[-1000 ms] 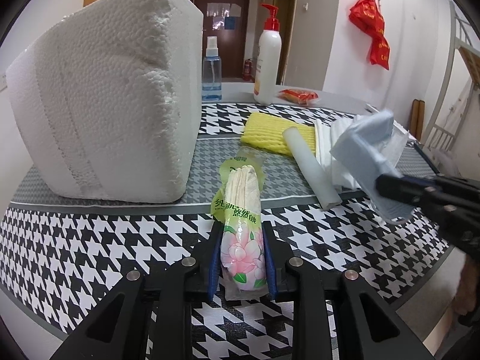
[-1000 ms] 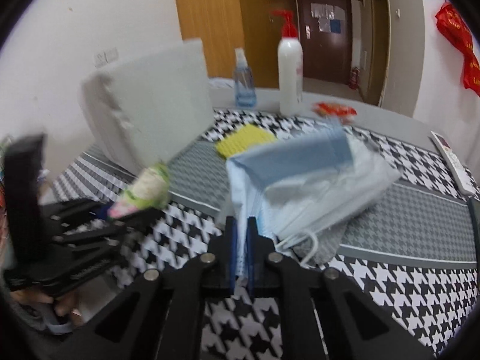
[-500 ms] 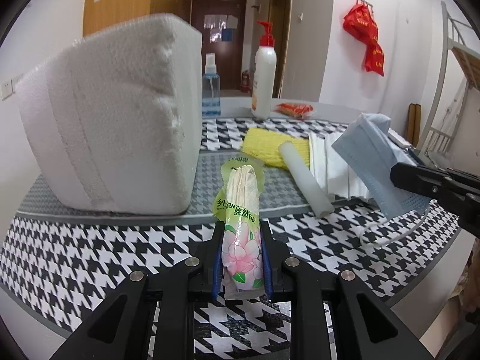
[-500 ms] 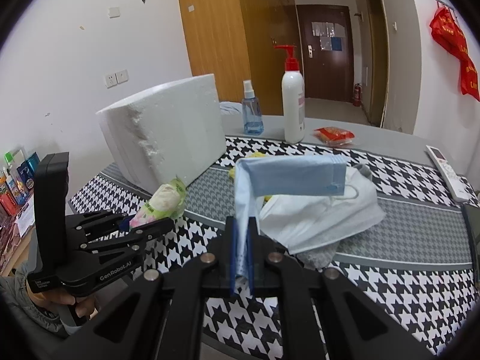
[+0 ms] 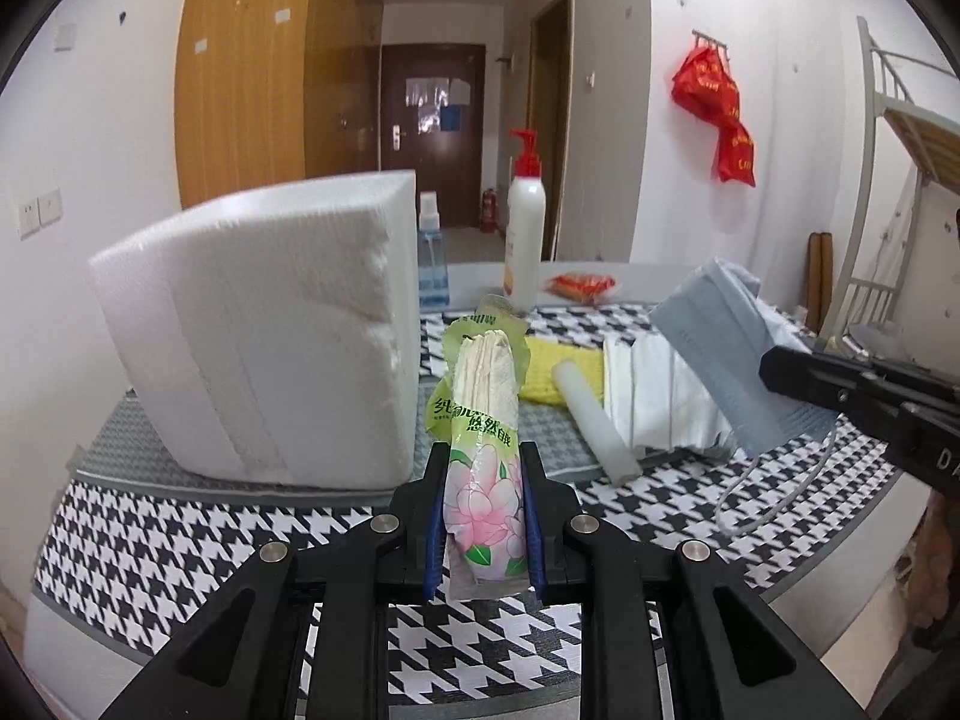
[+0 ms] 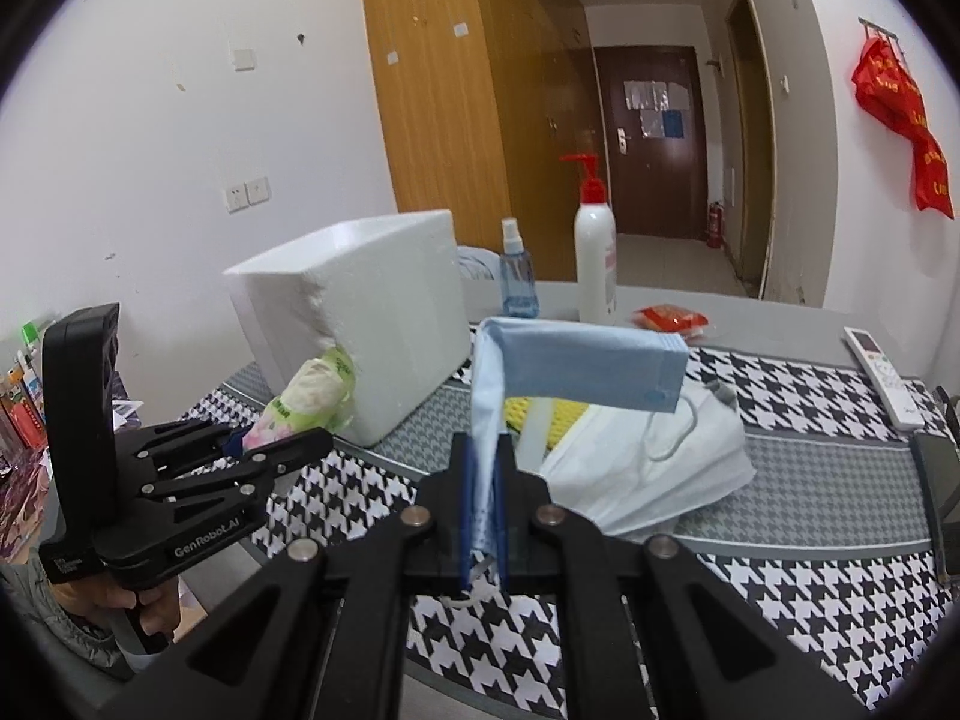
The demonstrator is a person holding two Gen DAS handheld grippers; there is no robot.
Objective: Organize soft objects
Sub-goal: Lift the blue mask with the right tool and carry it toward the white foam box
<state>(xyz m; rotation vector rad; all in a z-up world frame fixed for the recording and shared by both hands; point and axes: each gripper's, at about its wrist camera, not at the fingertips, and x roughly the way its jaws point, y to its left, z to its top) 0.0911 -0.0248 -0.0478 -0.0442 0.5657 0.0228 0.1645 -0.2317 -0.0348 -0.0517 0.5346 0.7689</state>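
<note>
Left gripper (image 5: pixel 483 516): pads clamped on the tissue pack (image 5: pixel 483 450) near its bottom end, pack standing upright, clear of the table (image 5: pixel 180 540).
Right gripper (image 6: pixel 482 504): pinched tight on a blue face mask (image 6: pixel 576 369) — most of it flops over to the right, ear loop dangling.
Destination: looks like the white foam box (image 5: pixel 270 330), just beside and ahead of the pack; its opening is not visible from here.
Doing it well: carry both high enough to clear the box rim — keep the mask's loop off the white bag (image 6: pixel 648 474) and foam roll (image 5: pixel 591 420).
Risk: thin mask edge could slip.
</note>
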